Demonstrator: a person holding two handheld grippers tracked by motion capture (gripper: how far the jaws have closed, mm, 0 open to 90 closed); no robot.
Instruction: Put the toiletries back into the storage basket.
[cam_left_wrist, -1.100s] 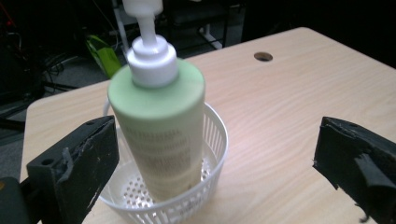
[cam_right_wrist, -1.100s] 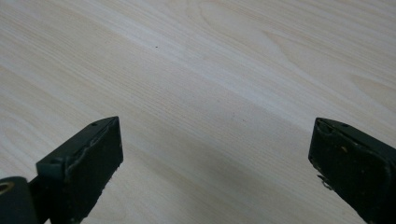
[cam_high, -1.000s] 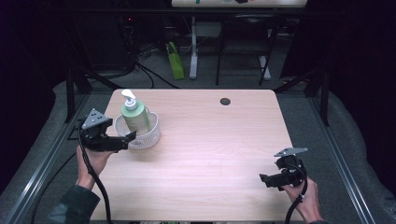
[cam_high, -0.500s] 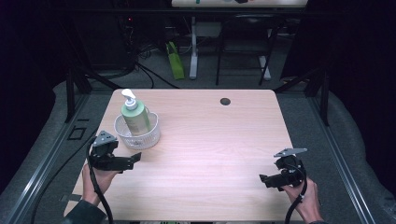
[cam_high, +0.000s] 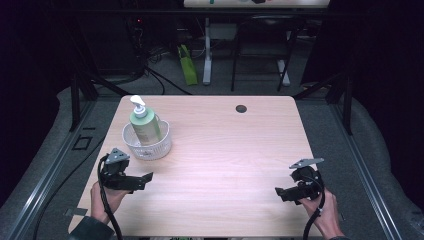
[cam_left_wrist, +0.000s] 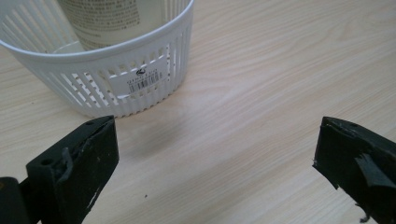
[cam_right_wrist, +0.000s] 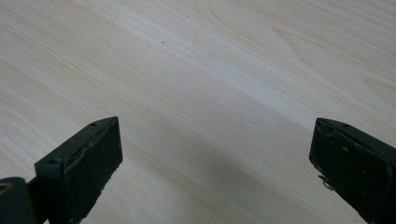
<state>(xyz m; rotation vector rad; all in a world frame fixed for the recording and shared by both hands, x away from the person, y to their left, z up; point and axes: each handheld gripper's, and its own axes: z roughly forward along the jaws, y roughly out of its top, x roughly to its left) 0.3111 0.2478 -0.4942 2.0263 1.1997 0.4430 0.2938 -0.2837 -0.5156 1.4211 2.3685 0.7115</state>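
My left gripper (cam_left_wrist: 215, 172) gapes wide near the slatted white plastic basket (cam_left_wrist: 140, 81), which holds a pump bottle (cam_high: 144, 125) at the wood-grain table's (cam_high: 235, 150) far-left. My right gripper (cam_right_wrist: 217, 172), also wide, is well apart.

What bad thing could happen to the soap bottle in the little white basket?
The pump bottle stands tall in the low white basket and leans against its rim, so a bump from the left gripper, open just in front, might tip it over. The basket sits near the table's left edge, so a hard push could slide it toward that side.
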